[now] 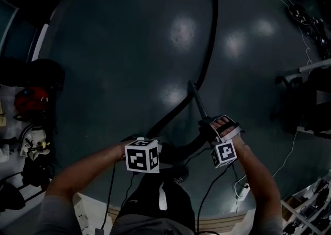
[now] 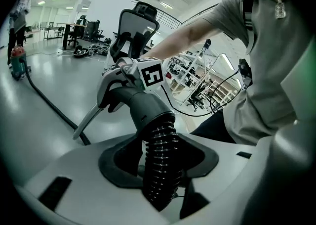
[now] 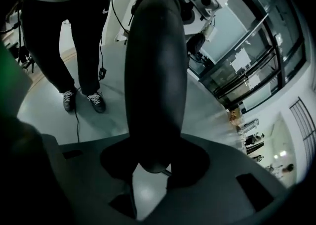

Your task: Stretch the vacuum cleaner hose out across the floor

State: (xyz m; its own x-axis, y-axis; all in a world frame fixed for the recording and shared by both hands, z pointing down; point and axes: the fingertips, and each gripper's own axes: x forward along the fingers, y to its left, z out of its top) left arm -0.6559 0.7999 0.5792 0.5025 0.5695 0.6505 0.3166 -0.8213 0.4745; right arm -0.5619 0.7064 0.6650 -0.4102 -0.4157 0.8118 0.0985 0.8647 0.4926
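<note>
The person stood at the near edge of the dark floor (image 1: 129, 37) with both grippers held close together in front of the legs. The left gripper (image 2: 160, 177) was clamped on the ribbed black hose (image 2: 160, 145) just below the point where it joined the smooth grey handle (image 2: 140, 108), its jaws pressed against the ribs on both sides. The right gripper (image 3: 153, 167) was closed around the dark curved handle, which filled the gap between its jaws. In the head view it sat to the right of the left gripper. From the handle a pale tube (image 2: 86, 120) sloped down and away toward the floor. The rest of the hose ran from the near middle of the floor in a long, gently curved line to the far side, where it reached the vacuum cleaner (image 2: 17, 63) at the far left of the left gripper view. An office chair (image 2: 136, 26) stood farther back, and the person's shoes (image 3: 81, 100) showed behind the handle.
</note>
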